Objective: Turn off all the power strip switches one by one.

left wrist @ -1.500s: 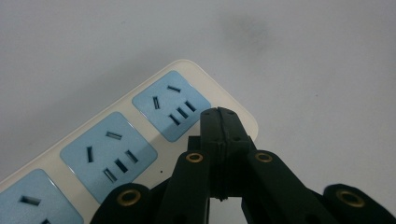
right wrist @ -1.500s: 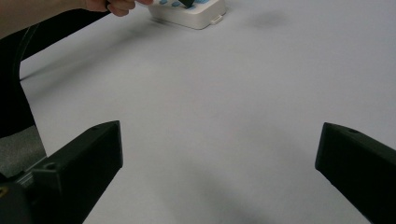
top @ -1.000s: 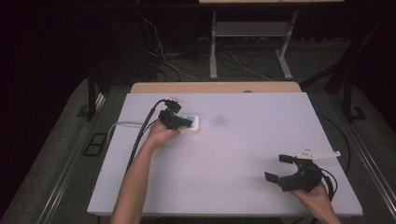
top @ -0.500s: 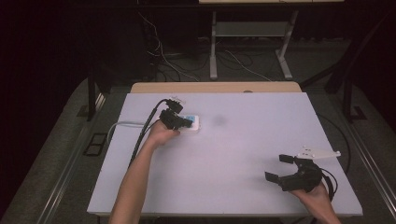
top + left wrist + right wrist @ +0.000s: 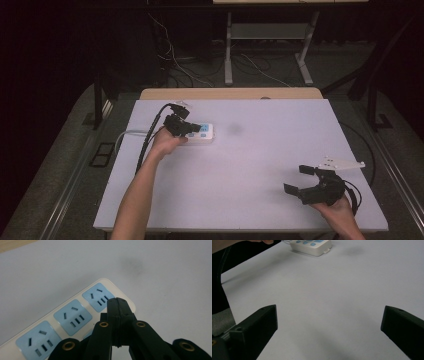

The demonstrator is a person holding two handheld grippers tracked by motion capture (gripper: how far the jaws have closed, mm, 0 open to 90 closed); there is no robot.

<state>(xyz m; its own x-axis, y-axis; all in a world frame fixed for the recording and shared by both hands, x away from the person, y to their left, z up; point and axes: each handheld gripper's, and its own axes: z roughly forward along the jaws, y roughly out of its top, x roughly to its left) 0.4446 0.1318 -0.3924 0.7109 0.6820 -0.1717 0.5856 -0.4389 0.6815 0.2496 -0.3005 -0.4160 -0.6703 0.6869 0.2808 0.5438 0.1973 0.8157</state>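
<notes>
Both grippers are black; the left gripper (image 5: 117, 300) shows brass-ringed screw holes and a thick black cable, the right gripper (image 5: 301, 180) a grey three-cornered plate. Forearms are bare.

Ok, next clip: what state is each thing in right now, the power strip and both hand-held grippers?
Power strip: lying flat on the table, the sockets in view empty, nothing plugged in.
Left hand-held gripper: jaws shut with nothing between them, tips just over the strip's end socket.
Right hand-held gripper: jaws wide open, empty, far from the strip.

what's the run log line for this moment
left claw: shut, empty, over power strip | right claw: open, empty, over bare table | strip: flat, sockets free
</notes>
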